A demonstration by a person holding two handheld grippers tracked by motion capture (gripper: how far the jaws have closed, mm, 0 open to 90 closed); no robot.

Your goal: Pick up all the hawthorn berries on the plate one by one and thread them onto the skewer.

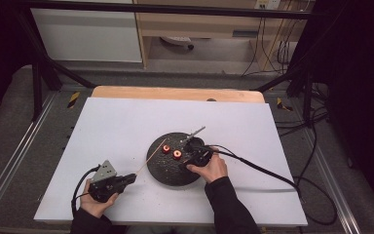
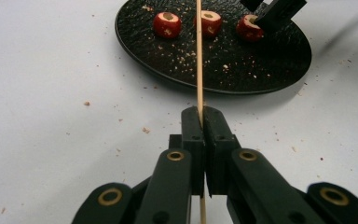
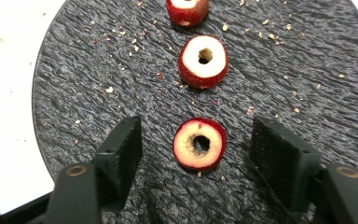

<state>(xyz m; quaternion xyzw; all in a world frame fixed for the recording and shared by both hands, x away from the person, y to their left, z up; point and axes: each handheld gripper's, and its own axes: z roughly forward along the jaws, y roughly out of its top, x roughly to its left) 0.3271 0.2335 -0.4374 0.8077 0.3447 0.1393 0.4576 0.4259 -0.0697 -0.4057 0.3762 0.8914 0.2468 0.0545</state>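
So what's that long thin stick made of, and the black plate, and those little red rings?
The stick looks like pale, matte wood or bamboo, a skewer. The black plate has a rough, rippled surface like slate or textured stoneware; I can't tell which. The red rings seem to be cored fruit: glossy red skin, cream flesh, a hole through the middle.

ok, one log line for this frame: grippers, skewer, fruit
left gripper: shut on skewer | right gripper: open, straddling nearest cored red fruit | black plate: three cored fruits | step: fruit not gripped
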